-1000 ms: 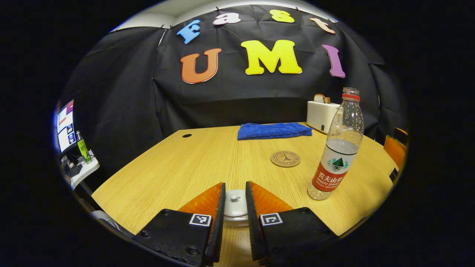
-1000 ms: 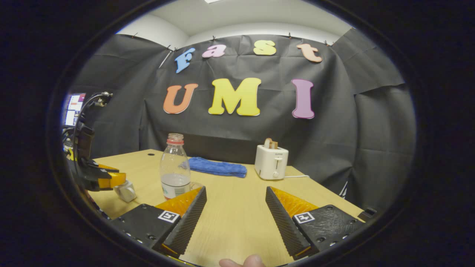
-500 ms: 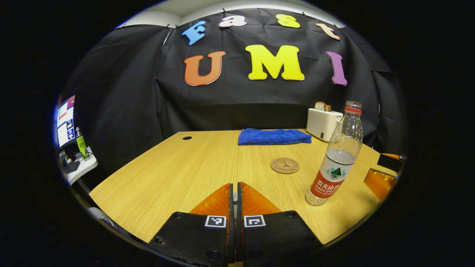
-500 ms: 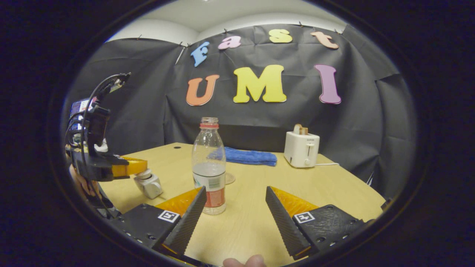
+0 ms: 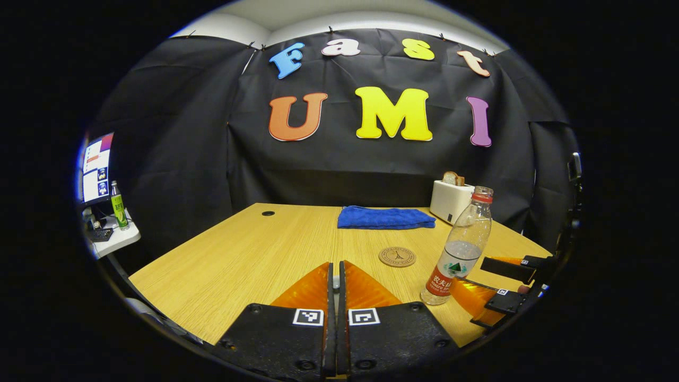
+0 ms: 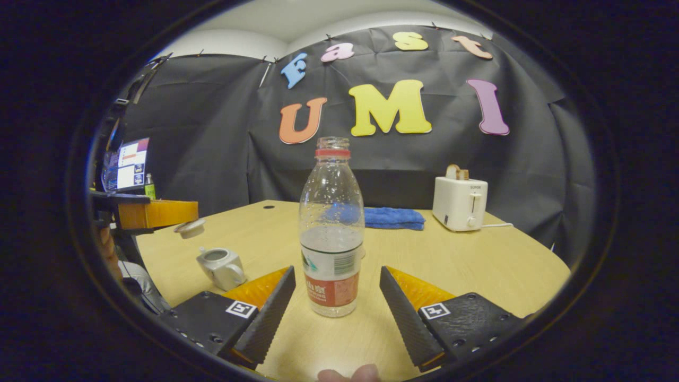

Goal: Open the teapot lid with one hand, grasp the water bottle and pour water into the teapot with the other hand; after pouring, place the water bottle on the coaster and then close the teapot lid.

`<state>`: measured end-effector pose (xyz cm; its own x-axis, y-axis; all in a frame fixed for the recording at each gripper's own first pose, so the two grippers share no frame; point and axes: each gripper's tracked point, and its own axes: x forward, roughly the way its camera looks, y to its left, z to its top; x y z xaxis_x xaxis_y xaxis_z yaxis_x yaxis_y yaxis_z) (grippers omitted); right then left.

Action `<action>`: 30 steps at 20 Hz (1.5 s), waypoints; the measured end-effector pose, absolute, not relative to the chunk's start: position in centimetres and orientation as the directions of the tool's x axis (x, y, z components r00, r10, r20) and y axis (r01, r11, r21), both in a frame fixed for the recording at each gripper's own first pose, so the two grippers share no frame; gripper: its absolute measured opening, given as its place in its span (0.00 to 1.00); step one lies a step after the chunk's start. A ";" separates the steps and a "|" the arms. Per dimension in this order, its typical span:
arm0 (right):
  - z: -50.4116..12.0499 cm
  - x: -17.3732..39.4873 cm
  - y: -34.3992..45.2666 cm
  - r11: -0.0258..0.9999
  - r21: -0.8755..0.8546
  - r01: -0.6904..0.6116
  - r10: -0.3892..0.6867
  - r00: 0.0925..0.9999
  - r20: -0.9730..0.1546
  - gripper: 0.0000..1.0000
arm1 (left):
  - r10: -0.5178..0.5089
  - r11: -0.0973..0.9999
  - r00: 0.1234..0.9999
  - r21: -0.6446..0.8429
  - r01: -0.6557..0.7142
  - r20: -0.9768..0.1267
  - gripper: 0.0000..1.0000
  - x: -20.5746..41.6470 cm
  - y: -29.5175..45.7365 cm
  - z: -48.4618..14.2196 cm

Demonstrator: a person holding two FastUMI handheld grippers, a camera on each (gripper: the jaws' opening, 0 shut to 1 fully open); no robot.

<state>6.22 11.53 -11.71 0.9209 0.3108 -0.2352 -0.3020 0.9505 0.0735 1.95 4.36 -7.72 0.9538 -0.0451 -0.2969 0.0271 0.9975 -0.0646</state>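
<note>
Step now: the lid is off the teapot, so the job in hand looks like grabbing the water bottle (image 6: pixel 331 233) with the right tongs (image 6: pixel 337 300).
Left tongs: in the right gripper view the left tongs (image 6: pixel 177 213) are up in the air over the left side of the counter (image 6: pixel 467 265), pinched shut on the knob of the small white lid (image 6: pixel 189 228). In the left gripper view their fingers almost touch, with just a bit of the knob between them.
Right tongs: wide open and holding nothing. The bottle stands in the gap between the two fingers, but neither finger touches it.
Teapot: the little white teapot (image 6: pixel 220 267) sits near the counter's left edge, under the lifted lid. Its mouth is open and faces up.
Bottle: it stands near the front edge of the counter, a bit right of the middle. It has no cap and is partly full of water.
Which way it points: its long side runs straight up and down, with the open neck on top.
Coaster: the round brown coaster (image 5: pixel 397 257) lies flat near the middle of the counter, just beside the bottle.
How to do it well: I think the tongs should slide forward until the label band sits between the fingers, then squeeze evenly from both sides. Hold the bottle straight up while lifting it, because water can spill from the open top. Keep the lid high and out of the way.
</note>
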 end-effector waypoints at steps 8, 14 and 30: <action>-12.2 8.1 12.9 0.951 0.143 -0.275 0.304 0.918 -0.257 0.92 | -0.046 0.994 0.969 -0.104 0.021 -0.242 0.03 2.1 5.6 -6.2; -11.7 8.1 13.0 0.956 -0.056 -0.286 0.261 0.925 -0.277 0.71 | -0.067 0.995 0.968 -0.087 0.047 -0.244 0.00 2.0 6.1 -6.7; -11.2 10.2 13.8 0.463 -0.849 -0.256 0.161 0.966 -0.203 0.72 | -0.063 0.995 0.979 -0.083 0.047 -0.195 0.03 1.9 10.2 -6.7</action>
